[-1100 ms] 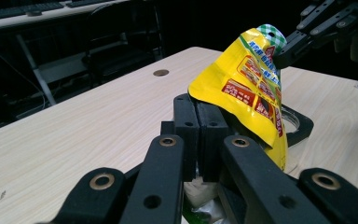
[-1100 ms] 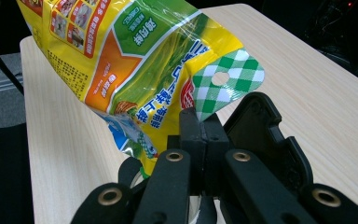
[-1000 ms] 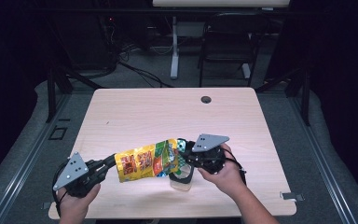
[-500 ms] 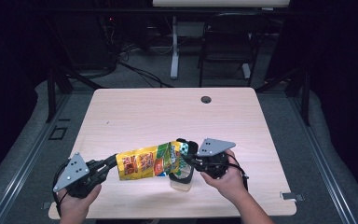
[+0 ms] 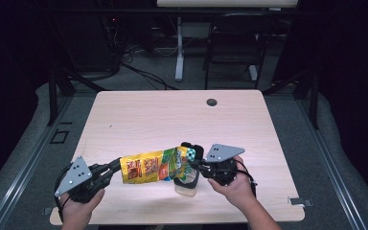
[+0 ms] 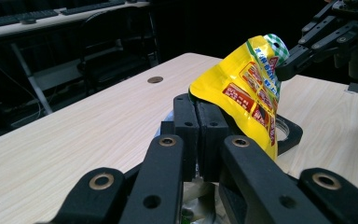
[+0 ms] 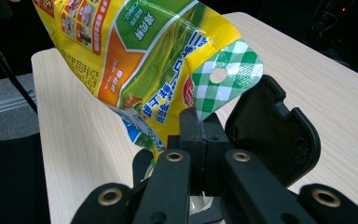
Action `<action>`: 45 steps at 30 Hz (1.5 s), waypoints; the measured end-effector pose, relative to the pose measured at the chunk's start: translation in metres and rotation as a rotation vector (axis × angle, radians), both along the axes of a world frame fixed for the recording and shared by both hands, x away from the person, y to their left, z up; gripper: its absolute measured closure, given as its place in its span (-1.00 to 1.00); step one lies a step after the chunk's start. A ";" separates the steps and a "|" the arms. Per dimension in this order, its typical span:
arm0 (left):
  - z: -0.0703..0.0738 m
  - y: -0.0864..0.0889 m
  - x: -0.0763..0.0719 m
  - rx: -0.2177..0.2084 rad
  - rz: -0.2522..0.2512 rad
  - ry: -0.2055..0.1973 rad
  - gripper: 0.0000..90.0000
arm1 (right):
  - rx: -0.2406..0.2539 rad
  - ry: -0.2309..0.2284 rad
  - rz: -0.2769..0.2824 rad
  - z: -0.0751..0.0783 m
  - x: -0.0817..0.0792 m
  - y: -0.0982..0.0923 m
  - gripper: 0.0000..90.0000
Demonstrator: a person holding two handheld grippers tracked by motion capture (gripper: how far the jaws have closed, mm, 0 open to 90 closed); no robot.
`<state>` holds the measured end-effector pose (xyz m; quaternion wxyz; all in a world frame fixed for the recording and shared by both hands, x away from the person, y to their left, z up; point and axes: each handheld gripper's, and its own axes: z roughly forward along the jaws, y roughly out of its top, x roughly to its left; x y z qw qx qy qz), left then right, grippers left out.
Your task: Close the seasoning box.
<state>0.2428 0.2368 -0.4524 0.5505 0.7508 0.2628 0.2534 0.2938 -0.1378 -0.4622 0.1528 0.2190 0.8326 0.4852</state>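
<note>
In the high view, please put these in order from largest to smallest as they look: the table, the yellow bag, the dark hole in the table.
1. table
2. yellow bag, held above the table, so slightly nearer the camera
3. dark hole

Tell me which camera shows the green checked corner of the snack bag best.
The right gripper view: the checked corner with its hang hole sits close above the shut right tool. The left gripper view shows it small and far; the high view shows a tiny patch.
</note>
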 end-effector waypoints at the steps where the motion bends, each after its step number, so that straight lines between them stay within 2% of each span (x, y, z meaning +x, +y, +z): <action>1: 0.000 0.000 0.000 0.000 -0.002 0.001 0.97 | 0.005 0.000 -0.003 0.000 0.000 0.000 1.00; 14: -0.002 0.002 0.005 -0.013 0.007 0.018 0.97 | 0.023 0.002 0.003 -0.002 0.001 -0.001 1.00; 27: 0.000 0.000 0.005 -0.017 0.027 0.040 0.97 | 0.036 -0.028 0.001 -0.005 -0.003 -0.001 1.00; 36: 0.004 -0.004 0.003 -0.015 0.049 0.064 0.96 | 0.097 -0.025 -0.004 -0.012 -0.003 -0.003 1.00; 40: 0.004 -0.005 0.002 -0.032 0.060 0.078 0.96 | 0.102 -0.012 0.001 -0.012 0.000 -0.004 1.00; 45: 0.004 -0.005 0.000 -0.033 0.078 0.095 0.96 | 0.114 -0.001 0.002 -0.012 -0.002 -0.004 1.00</action>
